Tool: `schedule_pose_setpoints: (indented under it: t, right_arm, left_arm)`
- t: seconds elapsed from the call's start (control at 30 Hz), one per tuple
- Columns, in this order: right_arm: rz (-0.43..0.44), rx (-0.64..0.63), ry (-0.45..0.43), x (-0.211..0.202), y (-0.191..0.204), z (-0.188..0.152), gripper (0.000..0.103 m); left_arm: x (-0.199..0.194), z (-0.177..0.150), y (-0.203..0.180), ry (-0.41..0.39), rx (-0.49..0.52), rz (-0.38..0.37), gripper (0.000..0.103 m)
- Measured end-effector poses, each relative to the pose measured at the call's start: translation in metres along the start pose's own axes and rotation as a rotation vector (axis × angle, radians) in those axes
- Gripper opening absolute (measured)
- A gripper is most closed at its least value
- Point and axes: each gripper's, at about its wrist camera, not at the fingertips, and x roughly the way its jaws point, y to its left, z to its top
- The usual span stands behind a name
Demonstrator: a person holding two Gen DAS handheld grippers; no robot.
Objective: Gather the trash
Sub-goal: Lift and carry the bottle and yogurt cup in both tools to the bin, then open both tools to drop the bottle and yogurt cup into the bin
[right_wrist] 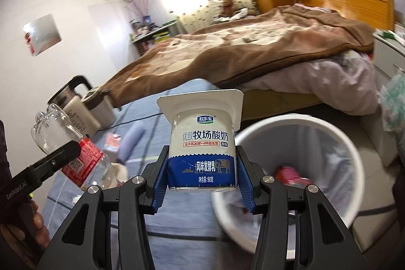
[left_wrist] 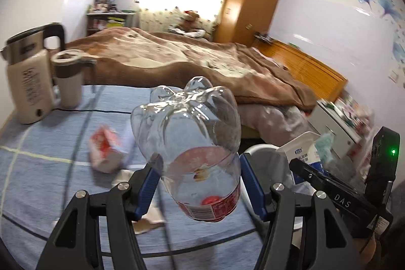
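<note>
My left gripper (left_wrist: pixel 200 179) is shut on a clear plastic bottle (left_wrist: pixel 192 133) with a red label, held bottom end away from the camera above the blue table cloth (left_wrist: pixel 38 168). The same bottle (right_wrist: pixel 73 151) shows at the left of the right wrist view. My right gripper (right_wrist: pixel 202 176) is shut on a white and blue yogurt cup (right_wrist: pixel 202 143), its rim pointing away from the camera. The cup (left_wrist: pixel 301 151) also shows at the right of the left wrist view. A white trash bin (right_wrist: pixel 339 138) with a liner stands below and right of the cup, with pink trash inside.
A red and white carton (left_wrist: pixel 106 151) and crumpled paper (left_wrist: pixel 149 219) lie on the cloth. A kettle (left_wrist: pixel 27 77) and a mug (left_wrist: pixel 68 77) stand at the far left with a black cord. A bed with a brown blanket (left_wrist: pixel 189 55) lies beyond.
</note>
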Motion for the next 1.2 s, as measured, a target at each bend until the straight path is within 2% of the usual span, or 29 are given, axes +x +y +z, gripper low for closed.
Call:
schedule_pose_setpoints:
  t: [0.3, 0.7, 0.93, 1.0, 1.07, 1.2]
  right_arm:
    - [-0.091, 0.052, 0.006, -0.015, -0.055, -0.004, 0.049]
    - [-0.157, 0.099, 0.121, 0.005, -0.111, -0.018, 0.049]
    - [-0.184, 0.072, 0.178, 0.019, -0.123, -0.026, 0.050]
    - [-0.184, 0.069, 0.171, 0.018, -0.124, -0.027, 0.051]
    - [-0.182, 0.078, 0.164, 0.017, -0.125, -0.028, 0.057]
    - [-0.193, 0.093, 0.160, 0.015, -0.128, -0.028, 0.057]
  left_arm:
    - [0.038, -0.007, -0.058, 0.074, 0.052, -0.095, 0.065]
    - [0.083, -0.018, -0.119, 0.169, 0.127, -0.146, 0.065]
    - [0.103, -0.027, -0.131, 0.228, 0.140, -0.144, 0.066]
    - [0.104, -0.028, -0.131, 0.229, 0.141, -0.141, 0.067]
    - [0.100, -0.028, -0.132, 0.214, 0.153, -0.143, 0.068]
    - [0.097, -0.027, -0.130, 0.208, 0.137, -0.151, 0.070]
